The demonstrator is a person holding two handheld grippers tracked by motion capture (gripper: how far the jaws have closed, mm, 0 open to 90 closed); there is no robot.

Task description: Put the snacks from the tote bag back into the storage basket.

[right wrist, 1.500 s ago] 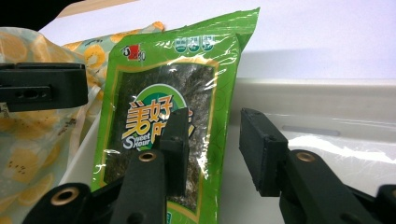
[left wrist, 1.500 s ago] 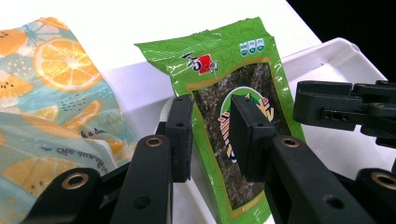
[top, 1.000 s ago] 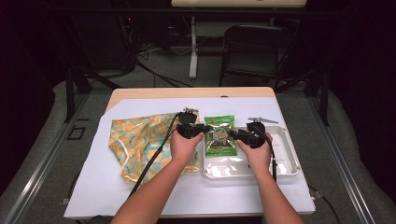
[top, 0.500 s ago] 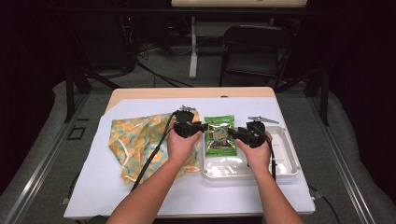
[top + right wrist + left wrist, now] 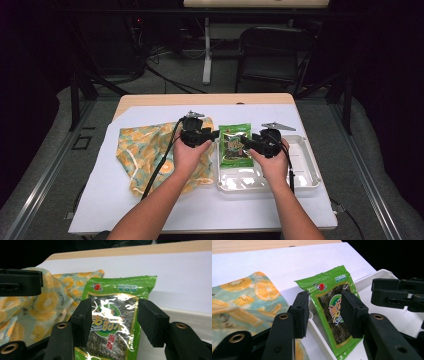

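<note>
Two hands are working at the near edge of the table (image 5: 150, 210), each carrying a pair of tongs, and both are closing in on the same thing. The left tongs (image 5: 214, 135) are pointing rightward and the right tongs (image 5: 246, 141) leftward, so their tips are facing each other across the green seaweed packet (image 5: 235, 145). Seen along each pair's own black jaws, both are standing spread, with the packet showing in the gap and nothing pinched. The packet is lying partly in the white plastic tray (image 5: 305, 172), its lower part inside the left end and its top leaning up over the far rim toward the white sheet. Just left of the tray, the fruit-print cloth (image 5: 145, 150) is lying crumpled under the left forearm. Farther back, the bare wooden strip of the table is running along, with a dark chair (image 5: 275, 50) beyond it.

I am judging this as the approach before a grasp: both tongs are lining up on the packet's side edges. The next move is calling for one pair to settle over an edge and squeeze, taking care that the slick film is not slipping out
</note>
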